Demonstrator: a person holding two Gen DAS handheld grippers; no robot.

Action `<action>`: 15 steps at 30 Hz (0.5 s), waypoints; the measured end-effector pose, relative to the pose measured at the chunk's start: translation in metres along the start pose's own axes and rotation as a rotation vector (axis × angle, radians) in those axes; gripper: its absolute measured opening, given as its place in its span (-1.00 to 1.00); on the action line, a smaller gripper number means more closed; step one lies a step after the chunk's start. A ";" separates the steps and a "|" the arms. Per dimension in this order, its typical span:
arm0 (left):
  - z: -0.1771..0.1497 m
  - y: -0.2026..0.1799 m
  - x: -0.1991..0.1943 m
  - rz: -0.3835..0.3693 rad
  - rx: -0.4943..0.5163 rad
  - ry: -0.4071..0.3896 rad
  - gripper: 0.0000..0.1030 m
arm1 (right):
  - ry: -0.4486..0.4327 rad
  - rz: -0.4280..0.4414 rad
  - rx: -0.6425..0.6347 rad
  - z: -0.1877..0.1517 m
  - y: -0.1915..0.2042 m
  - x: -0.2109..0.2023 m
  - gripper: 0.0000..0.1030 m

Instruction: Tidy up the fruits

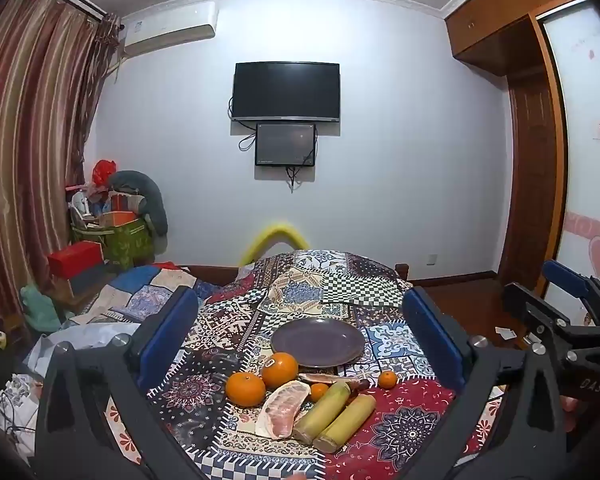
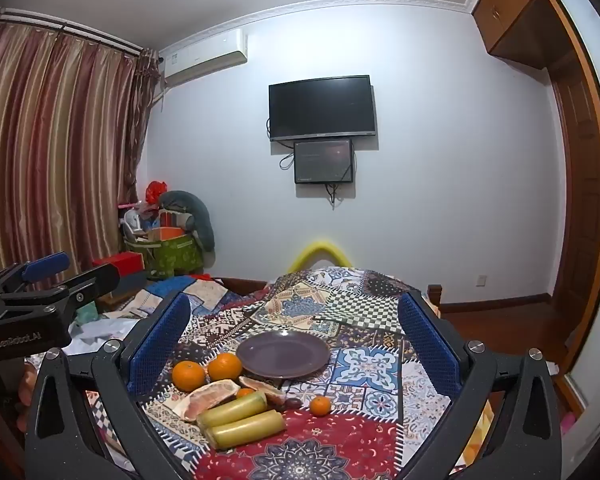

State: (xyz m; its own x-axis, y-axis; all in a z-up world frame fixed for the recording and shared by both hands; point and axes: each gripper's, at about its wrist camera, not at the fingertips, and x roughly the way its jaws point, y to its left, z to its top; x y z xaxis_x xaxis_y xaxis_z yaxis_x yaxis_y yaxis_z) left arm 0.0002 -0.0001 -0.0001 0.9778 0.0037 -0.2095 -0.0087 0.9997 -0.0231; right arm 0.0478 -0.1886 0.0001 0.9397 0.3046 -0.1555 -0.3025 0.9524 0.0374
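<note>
An empty purple plate (image 1: 317, 342) (image 2: 283, 355) lies on a patchwork cloth (image 1: 400, 420). In front of it lie two large oranges (image 1: 280, 369) (image 2: 188, 375), a pomelo wedge (image 1: 286, 404) (image 2: 214, 397), a second wedge (image 1: 324, 378) (image 2: 260, 385), two yellow-green sugarcane pieces (image 1: 340, 416) (image 2: 244, 424), and two small tangerines (image 1: 387, 379) (image 2: 320, 405). My left gripper (image 1: 300, 332) is open and empty, above the fruit. My right gripper (image 2: 296, 344) is open and empty, above the same spot. Each gripper shows at the edge of the other's view.
The table has a yellow-padded chair back (image 1: 274, 240) behind it. A bed with quilts (image 1: 140, 296) and stacked boxes (image 1: 112, 236) stand at the left by striped curtains. A wooden wardrobe (image 1: 532, 200) and a floor are at the right. A TV (image 1: 286, 92) hangs on the far wall.
</note>
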 end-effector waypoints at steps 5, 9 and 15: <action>0.002 -0.002 0.004 0.004 0.003 -0.007 1.00 | 0.001 0.002 0.002 0.000 0.000 0.000 1.00; 0.003 -0.005 0.001 0.003 0.003 -0.012 1.00 | 0.001 0.001 0.002 0.000 0.001 -0.001 1.00; 0.001 -0.003 -0.001 0.002 0.003 -0.025 1.00 | 0.000 0.002 0.002 0.000 -0.001 -0.001 1.00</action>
State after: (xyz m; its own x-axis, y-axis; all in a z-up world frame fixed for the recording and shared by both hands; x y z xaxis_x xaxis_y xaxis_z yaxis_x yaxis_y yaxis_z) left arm -0.0007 -0.0031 0.0014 0.9827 0.0060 -0.1852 -0.0098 0.9998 -0.0195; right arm 0.0468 -0.1895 0.0000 0.9390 0.3069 -0.1552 -0.3044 0.9517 0.0401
